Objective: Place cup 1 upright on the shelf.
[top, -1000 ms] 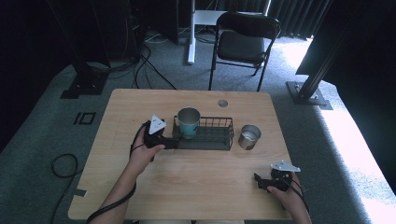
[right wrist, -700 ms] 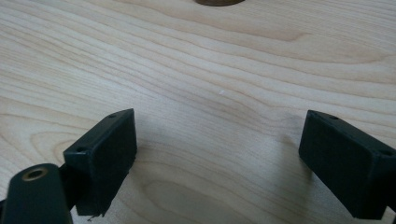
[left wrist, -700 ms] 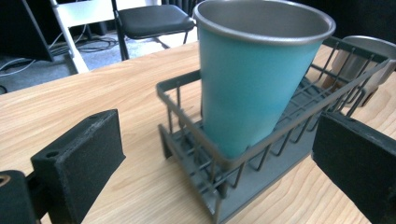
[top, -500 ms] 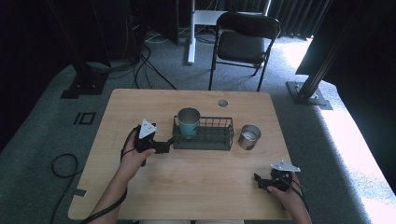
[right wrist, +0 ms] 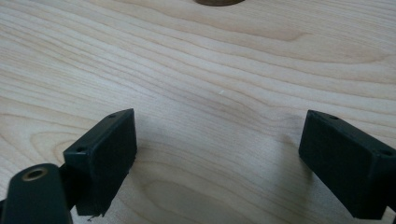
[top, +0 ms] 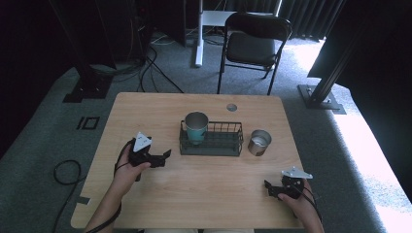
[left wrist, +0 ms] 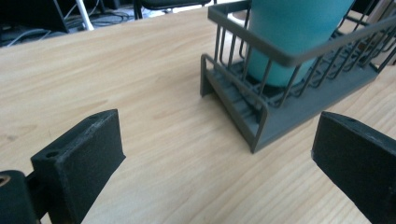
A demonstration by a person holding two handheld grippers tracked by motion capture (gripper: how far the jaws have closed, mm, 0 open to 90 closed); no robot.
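On the desk (top: 145,111) we see a wire basket (top: 212,141) near the middle holding an upright teal cup (top: 196,127); a steel cup (top: 259,142) stands just beside the basket. We judge the cup is placed. Left gripper (top: 160,158) and right gripper (top: 270,189): jaws apart, empty. Next, the steel cup.

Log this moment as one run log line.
left tongs: open, beside rack | right tongs: open, on table | teal cup: upright in rack | steel cup: right of rack
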